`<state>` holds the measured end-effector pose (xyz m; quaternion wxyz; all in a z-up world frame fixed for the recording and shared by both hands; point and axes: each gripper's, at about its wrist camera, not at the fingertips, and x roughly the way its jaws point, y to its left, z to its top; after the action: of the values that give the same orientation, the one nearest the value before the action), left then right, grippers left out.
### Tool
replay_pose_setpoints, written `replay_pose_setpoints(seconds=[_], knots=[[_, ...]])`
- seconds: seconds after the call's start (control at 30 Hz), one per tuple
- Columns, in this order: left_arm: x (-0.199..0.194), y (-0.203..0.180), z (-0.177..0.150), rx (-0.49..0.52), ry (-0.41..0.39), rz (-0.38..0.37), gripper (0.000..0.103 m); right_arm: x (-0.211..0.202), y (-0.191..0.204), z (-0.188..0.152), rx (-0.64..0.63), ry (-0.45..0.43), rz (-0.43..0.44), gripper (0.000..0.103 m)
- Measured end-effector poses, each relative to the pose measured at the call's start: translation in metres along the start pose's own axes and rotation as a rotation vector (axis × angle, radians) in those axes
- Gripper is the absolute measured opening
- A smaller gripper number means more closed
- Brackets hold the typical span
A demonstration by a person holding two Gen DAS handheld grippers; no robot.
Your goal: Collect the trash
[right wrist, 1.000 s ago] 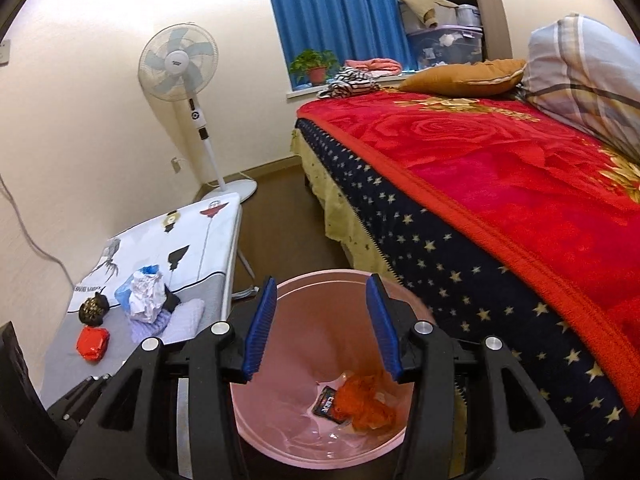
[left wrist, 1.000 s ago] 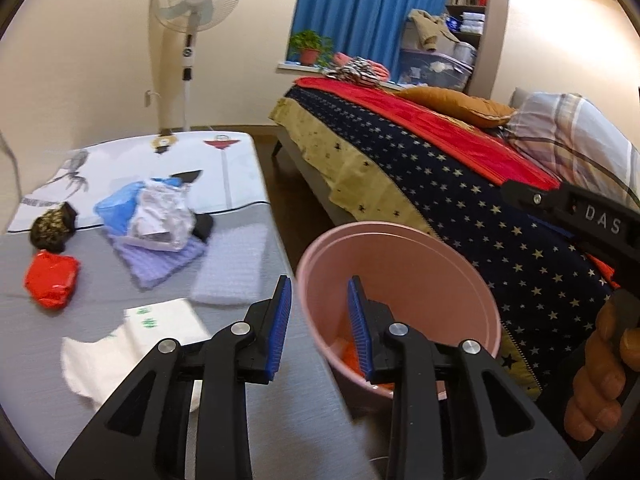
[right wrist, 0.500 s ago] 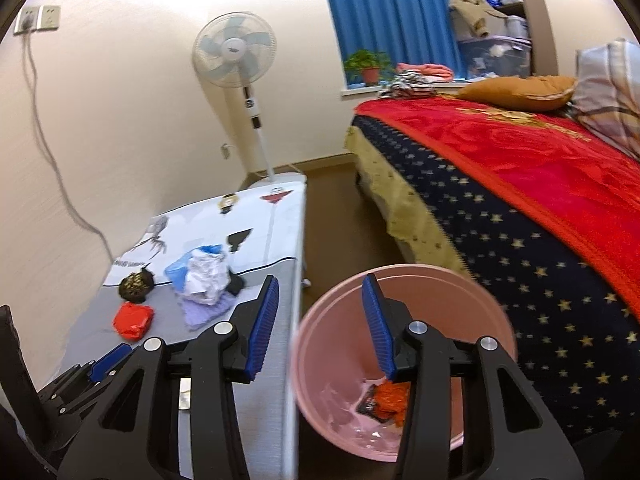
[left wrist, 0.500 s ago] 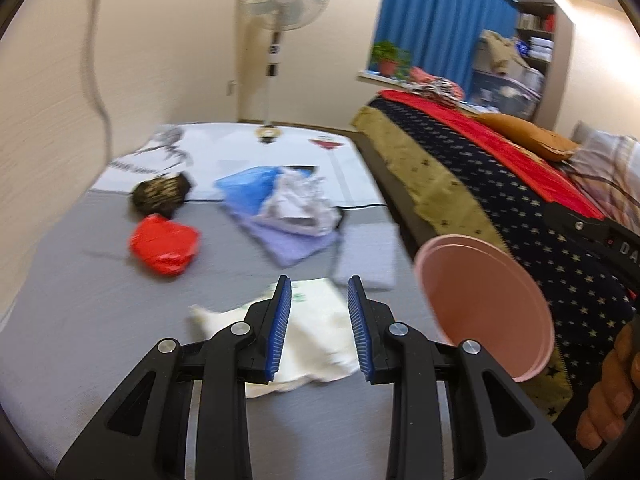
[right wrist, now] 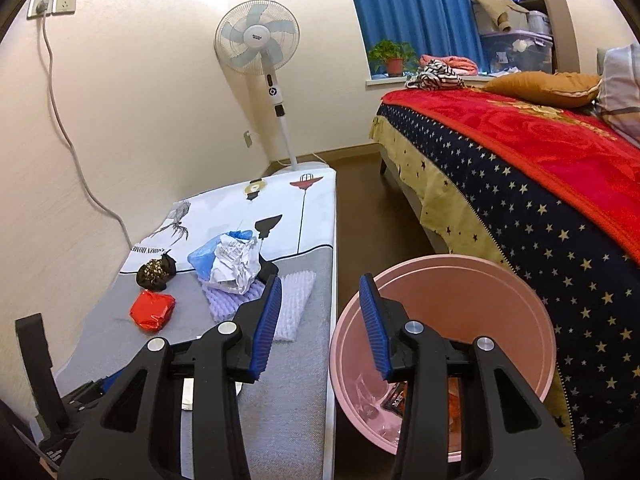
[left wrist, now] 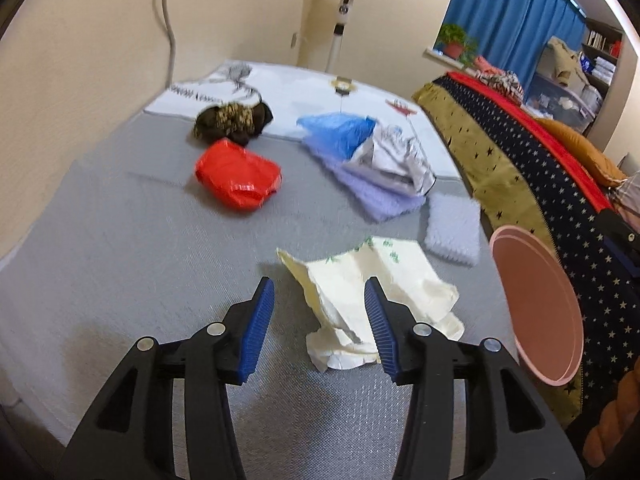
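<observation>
A crumpled cream paper (left wrist: 360,280) lies on the grey table (left wrist: 120,260). My left gripper (left wrist: 318,292) hangs just over its near side. Its jaws are opening with the paper's near folds between them, and the pads do not press on it. Farther back lie a red wrapper (left wrist: 238,178), a dark speckled wad (left wrist: 232,120) and a blue bag with a silver wrapper (left wrist: 392,160). My right gripper (right wrist: 320,286) hovers over the left rim of the pink bin (right wrist: 500,292). Its jaws are closing and grip nothing. Orange trash (right wrist: 452,400) sits in the bin.
A lilac cloth (left wrist: 376,196) and a white foam pad (left wrist: 454,228) lie near the table's right edge. The bin stands between the table and a bed (right wrist: 520,180). A standing fan (right wrist: 258,42) and a wall cable (right wrist: 68,140) are behind. A hand (left wrist: 616,420) shows at the right.
My left gripper swung from over the bin to the table and came down toward the cream paper, its jaws widening. The right gripper shifted left to the bin's left rim, jaws slightly narrower.
</observation>
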<state>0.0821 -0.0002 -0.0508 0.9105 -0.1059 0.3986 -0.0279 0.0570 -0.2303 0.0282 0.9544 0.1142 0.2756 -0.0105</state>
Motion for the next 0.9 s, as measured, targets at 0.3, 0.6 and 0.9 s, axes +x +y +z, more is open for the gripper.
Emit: replay_pose_setpoints(seconds=[0.3,0.6,0.9], knots=[[0.012,0.000,0.002,-0.011,0.035,-0.006,0.010,0.027,0.009,-0.007,-0.007,0.052,0.032,0.041],[0.011,0.006,0.018,-0.014,-0.012,0.003,0.003,0.063,0.023,-0.016,0.004,0.125,0.068,0.041],[0.012,0.012,0.030,-0.014,-0.078,0.052,0.003,0.105,0.028,-0.026,0.031,0.221,0.063,0.041]])
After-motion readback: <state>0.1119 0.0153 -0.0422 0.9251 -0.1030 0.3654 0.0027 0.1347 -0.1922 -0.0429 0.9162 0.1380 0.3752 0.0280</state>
